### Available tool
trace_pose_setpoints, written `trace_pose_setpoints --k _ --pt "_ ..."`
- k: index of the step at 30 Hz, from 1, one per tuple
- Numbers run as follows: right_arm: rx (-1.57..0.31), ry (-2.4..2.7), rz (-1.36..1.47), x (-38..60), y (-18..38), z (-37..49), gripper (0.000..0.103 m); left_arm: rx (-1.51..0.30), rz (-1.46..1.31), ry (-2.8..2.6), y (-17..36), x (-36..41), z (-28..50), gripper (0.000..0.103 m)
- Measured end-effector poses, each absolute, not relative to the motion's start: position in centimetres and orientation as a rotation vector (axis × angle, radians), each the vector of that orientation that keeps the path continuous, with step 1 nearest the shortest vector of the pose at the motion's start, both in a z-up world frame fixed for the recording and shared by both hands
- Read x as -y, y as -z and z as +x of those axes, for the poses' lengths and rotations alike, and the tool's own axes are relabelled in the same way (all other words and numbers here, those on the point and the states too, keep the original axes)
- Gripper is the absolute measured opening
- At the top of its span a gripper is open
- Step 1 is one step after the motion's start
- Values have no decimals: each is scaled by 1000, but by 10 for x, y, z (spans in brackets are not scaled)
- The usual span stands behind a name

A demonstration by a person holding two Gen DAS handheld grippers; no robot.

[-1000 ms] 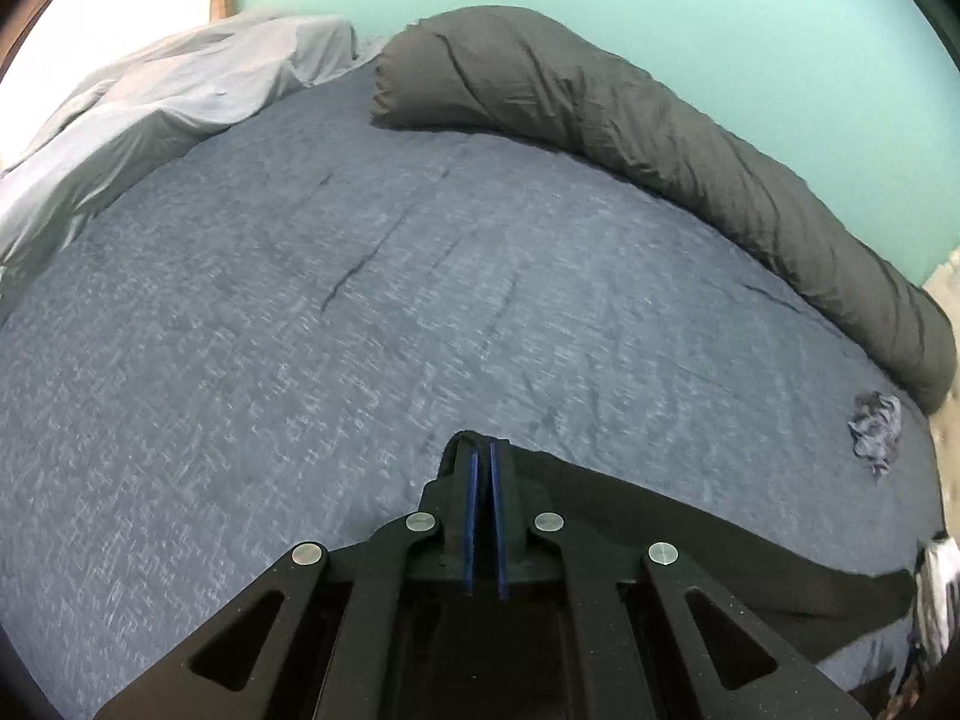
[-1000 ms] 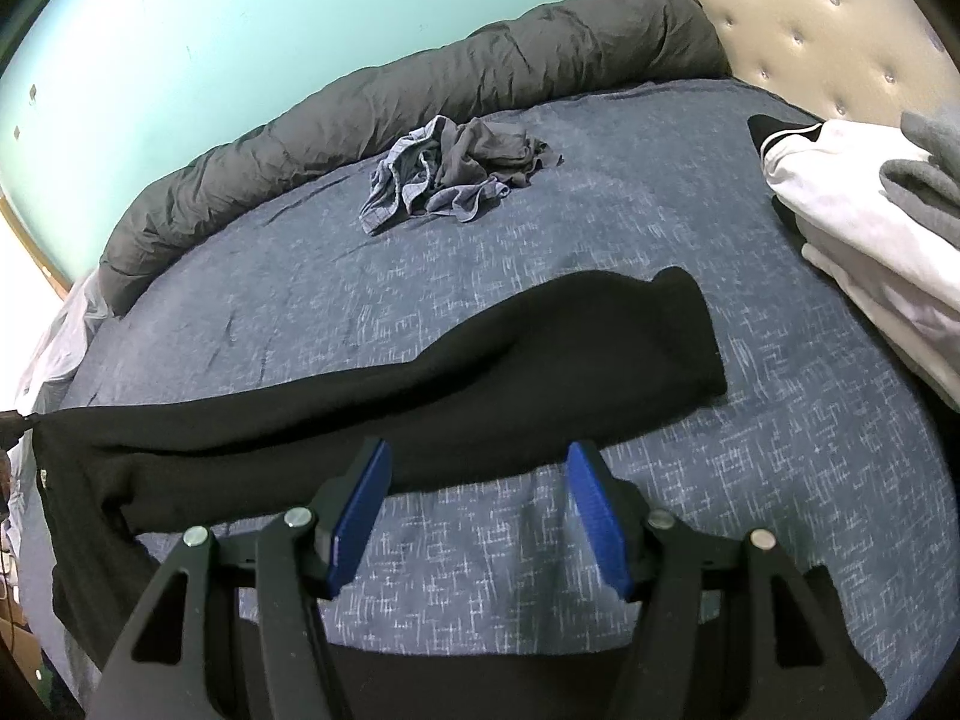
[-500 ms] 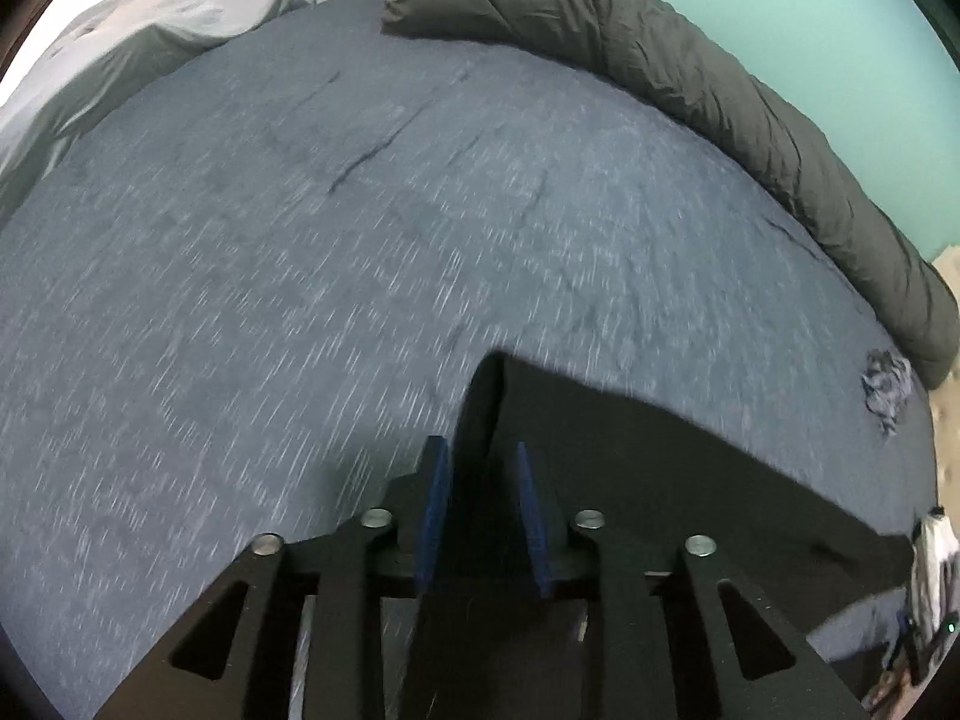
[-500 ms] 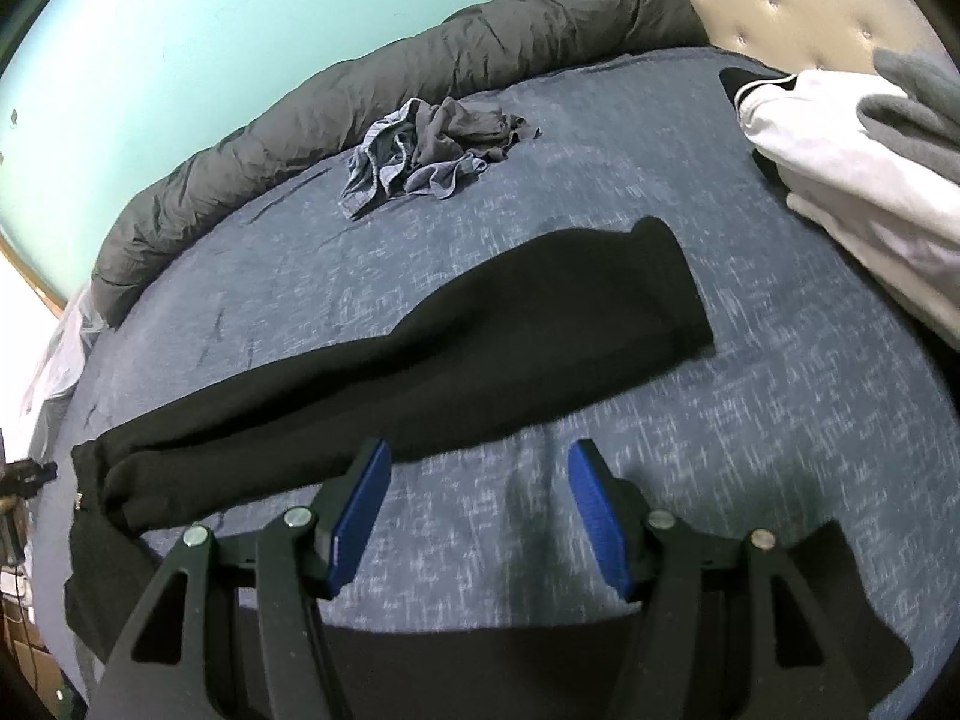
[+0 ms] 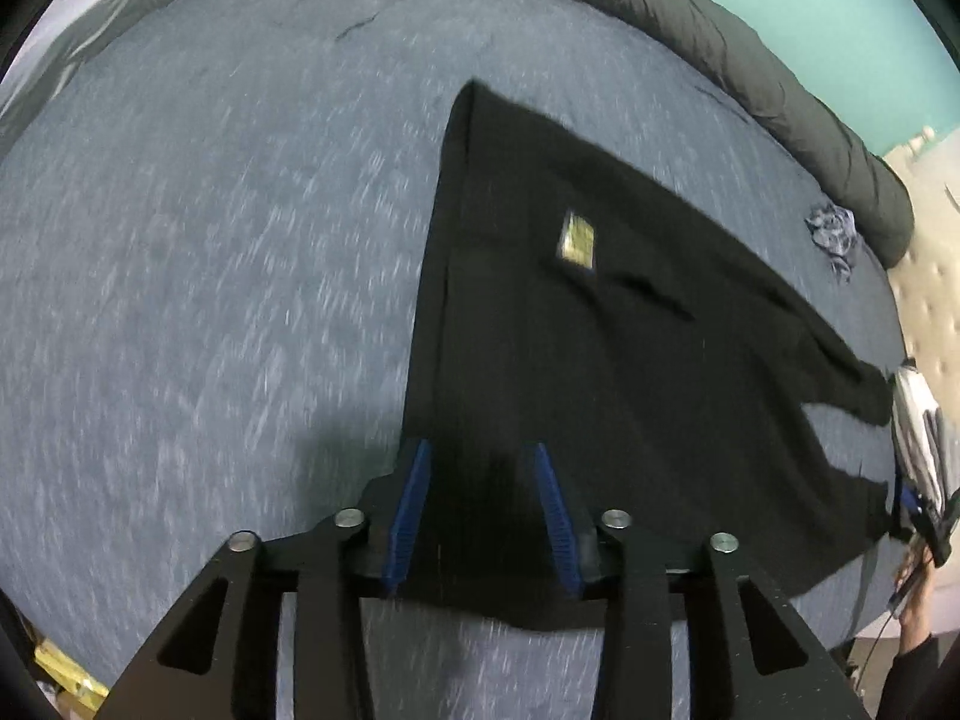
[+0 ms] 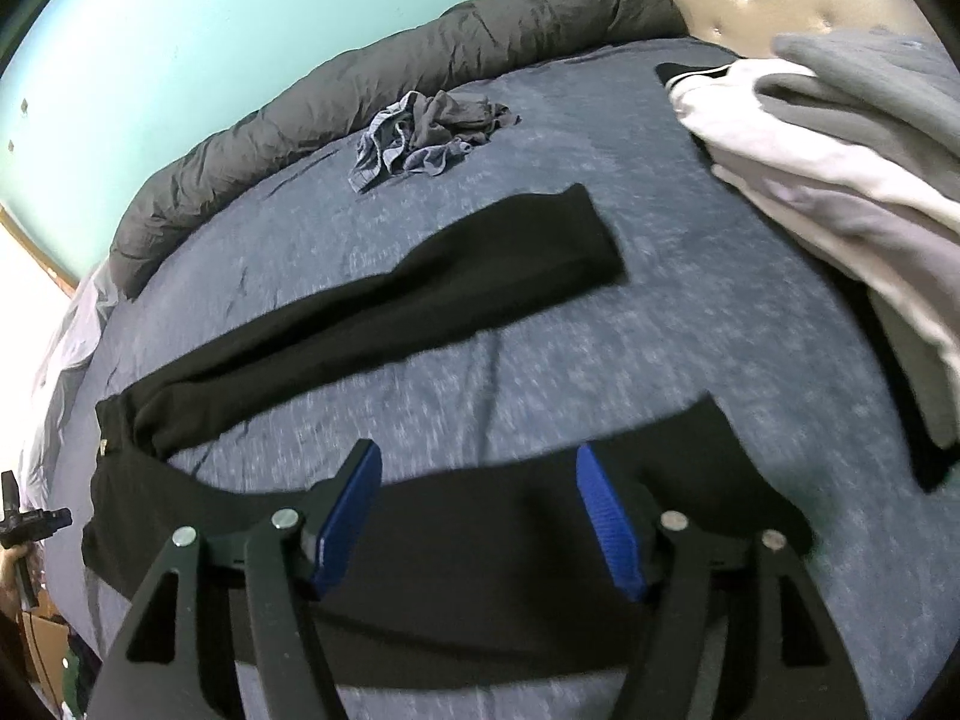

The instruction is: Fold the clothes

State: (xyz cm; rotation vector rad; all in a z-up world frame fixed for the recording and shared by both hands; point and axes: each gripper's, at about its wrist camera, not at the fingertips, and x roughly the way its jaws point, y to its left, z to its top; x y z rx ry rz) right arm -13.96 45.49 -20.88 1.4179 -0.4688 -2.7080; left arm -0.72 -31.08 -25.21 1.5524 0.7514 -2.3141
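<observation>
Bed sheet (image 5: 198,276) motion-blurred in left view. Label (image 5: 577,238) on black pants (image 5: 630,360) unreadable. Folded pile (image 6: 840,138) cut off by right edge.

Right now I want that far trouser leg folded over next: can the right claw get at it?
Probably yes: the right claw, jaws opening and empty, hangs over the near leg, with only bare bedsheet before the far trouser leg.
</observation>
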Motion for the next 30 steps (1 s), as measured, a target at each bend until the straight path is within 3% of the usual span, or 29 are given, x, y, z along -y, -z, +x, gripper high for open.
trace_pose_setpoints --k 6,16,20,21,25,30 --pt "452 2712 1441 -464 208 -106 69 -685 1565 2332 265 296 13 46" --pt "429 2683 1541 -476 223 -89 70 -796 1508 2347 278 310 27 46" --pt "448 2670 1577 -482 231 -90 70 -751 1520 2369 278 308 23 45" --pt "463 2669 1584 -484 233 -91 70 -742 1525 2373 279 306 23 43" --pt "502 2672 1605 -490 237 -91 70 -703 1539 2388 280 302 25 0" --pt "517 2695 1636 -500 241 -92 71 -660 1512 2420 269 303 35 0"
